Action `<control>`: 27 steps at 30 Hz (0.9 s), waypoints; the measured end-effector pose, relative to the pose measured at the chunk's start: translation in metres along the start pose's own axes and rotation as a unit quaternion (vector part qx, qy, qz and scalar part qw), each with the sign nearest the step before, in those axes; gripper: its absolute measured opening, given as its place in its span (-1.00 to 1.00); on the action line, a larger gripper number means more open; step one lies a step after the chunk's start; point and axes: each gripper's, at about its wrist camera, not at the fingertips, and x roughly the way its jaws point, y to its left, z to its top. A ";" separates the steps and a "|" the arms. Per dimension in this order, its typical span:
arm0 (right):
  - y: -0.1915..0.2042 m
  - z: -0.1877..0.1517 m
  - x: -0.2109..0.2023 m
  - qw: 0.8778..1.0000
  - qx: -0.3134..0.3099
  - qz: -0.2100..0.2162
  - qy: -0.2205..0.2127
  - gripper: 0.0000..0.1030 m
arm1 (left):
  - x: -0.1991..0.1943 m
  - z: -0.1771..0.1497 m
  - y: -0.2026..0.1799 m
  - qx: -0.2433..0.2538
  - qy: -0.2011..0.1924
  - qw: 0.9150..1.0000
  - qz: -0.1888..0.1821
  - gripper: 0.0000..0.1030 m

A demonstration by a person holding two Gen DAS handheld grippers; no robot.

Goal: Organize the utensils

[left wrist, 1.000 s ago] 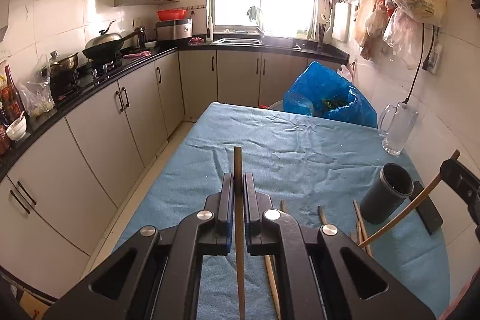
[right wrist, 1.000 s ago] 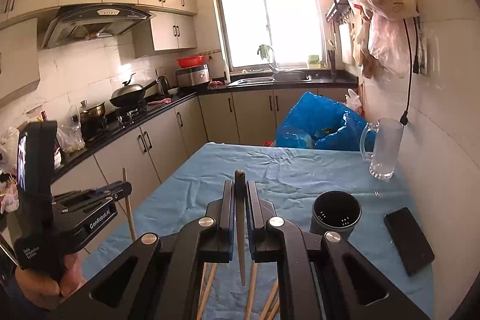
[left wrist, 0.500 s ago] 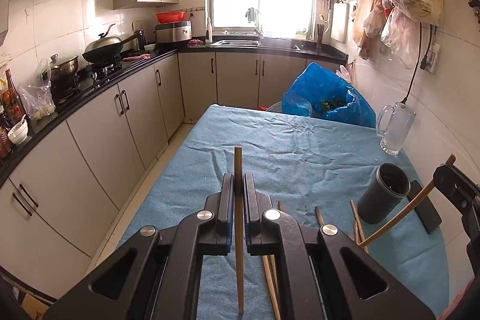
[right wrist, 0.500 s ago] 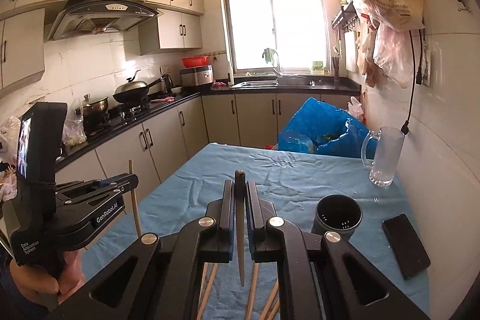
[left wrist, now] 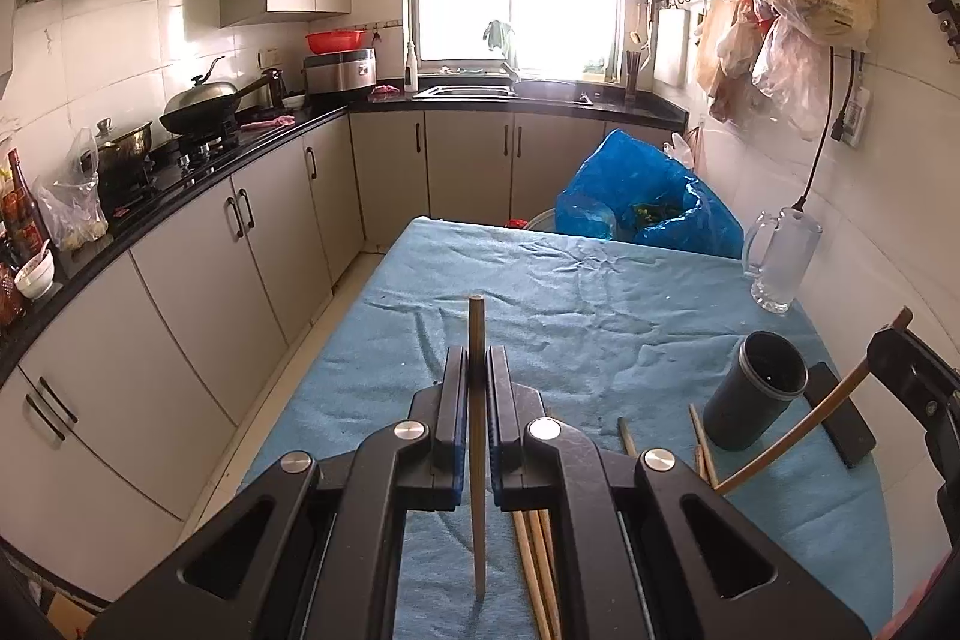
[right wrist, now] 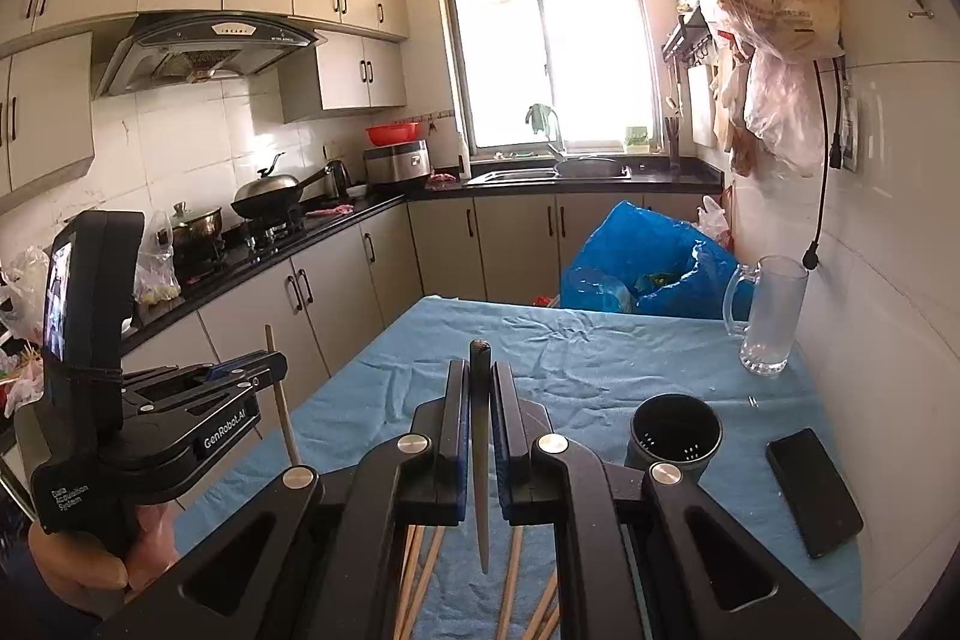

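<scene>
My left gripper is shut on a wooden chopstick held upright above the blue tablecloth. My right gripper is shut on a dark-tipped chopstick, also upright. A dark cylindrical utensil holder stands at the right of the table; it also shows in the right wrist view. Several loose chopsticks lie on the cloth under the grippers. The left gripper appears at the left in the right wrist view; the right gripper's body shows at the right edge of the left wrist view.
A black phone lies right of the holder. A glass mug stands at the far right. A blue plastic bag sits behind the table's far edge. Kitchen cabinets and a stove counter run along the left.
Both grippers have risen a little with their chopsticks still held. The table and holder sit lower in both views.
</scene>
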 end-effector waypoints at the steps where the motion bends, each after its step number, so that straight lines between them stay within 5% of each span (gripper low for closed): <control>1: -0.001 0.001 -0.002 1.000 0.002 0.001 -0.002 -0.85 | -0.001 0.001 -0.001 0.001 0.000 1.000 -0.002 -0.89; 14: -0.054 0.031 -0.036 0.997 0.068 0.016 -0.026 -0.85 | -0.011 0.036 -0.023 0.002 0.028 0.996 -0.087 -0.89; 21: -0.084 0.058 -0.061 0.995 0.080 0.002 -0.057 -0.85 | -0.014 0.060 -0.058 0.034 0.014 0.996 -0.085 -0.97; 27: -0.094 0.052 -0.063 0.995 0.081 0.001 -0.052 -0.85 | 0.021 0.052 -0.043 0.011 0.085 0.990 -0.109 -0.88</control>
